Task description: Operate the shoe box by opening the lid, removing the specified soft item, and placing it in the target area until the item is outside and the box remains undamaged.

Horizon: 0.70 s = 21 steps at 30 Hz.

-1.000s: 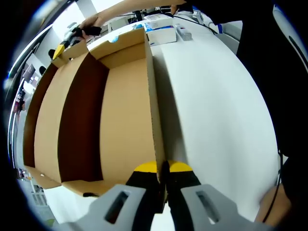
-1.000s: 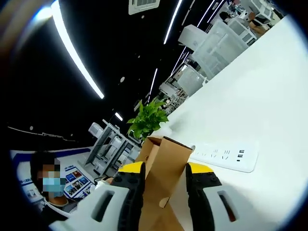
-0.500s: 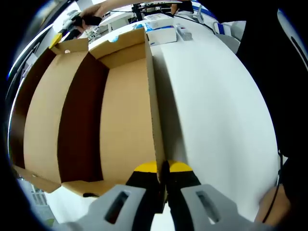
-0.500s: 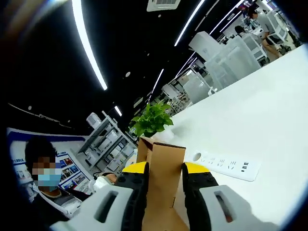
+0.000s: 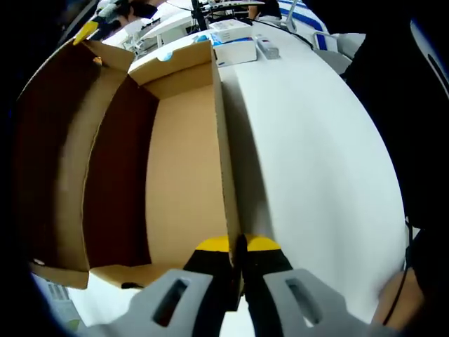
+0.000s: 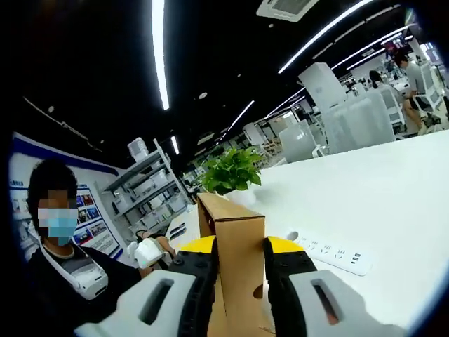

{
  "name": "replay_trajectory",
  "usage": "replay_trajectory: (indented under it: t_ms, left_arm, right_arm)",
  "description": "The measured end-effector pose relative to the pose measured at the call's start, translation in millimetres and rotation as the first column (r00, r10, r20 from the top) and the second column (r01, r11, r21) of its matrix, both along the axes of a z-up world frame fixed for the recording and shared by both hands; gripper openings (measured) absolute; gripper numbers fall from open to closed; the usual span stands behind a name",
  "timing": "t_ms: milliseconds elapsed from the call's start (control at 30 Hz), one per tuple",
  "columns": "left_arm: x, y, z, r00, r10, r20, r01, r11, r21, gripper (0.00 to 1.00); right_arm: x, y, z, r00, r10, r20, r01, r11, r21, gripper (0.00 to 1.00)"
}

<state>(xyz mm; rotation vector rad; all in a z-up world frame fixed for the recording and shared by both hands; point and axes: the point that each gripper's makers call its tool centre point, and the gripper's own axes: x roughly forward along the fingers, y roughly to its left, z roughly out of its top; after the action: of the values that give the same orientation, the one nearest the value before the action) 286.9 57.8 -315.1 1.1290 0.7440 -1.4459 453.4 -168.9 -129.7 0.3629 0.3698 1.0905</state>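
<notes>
The left gripper (image 5: 236, 246) has its yellow-tipped jaws pressed nearly together, pinching the thin edge of the shoe box wall (image 5: 226, 168) that rises between them. The right gripper (image 6: 238, 247) has its jaws clamped on either side of the lid flap (image 6: 235, 246), which stands upright between the tips

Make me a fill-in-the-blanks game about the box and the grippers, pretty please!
1. The left gripper is shut on the box's side ____.
2. The right gripper pinches a flap made of ____.
3. Behind that cardboard flap stands a green ____.
4. The box sits on a table whose colour is ____.

Missing words: wall; cardboard; plant; white
</notes>
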Motion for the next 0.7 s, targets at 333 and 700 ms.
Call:
replay_trajectory:
  t_ms: [333, 700]
  left_arm:
    - [0.4, 0, 0.0, 1.000, -0.005, 0.003, 0.005, 1.000, -0.001, 0.03]
    - [0.0, 2, -0.8, 1.000, 0.021, 0.014, -0.021, 1.000, 0.015, 0.03]
  right_arm:
    - [-31, 2, 6.2, 0.974, -0.023, 0.227, 0.035, 0.998, -0.048, 0.25]
    - [-51, 0, 15.6, 0.940, -0.055, 0.336, 0.070, 0.997, -0.031, 0.25]
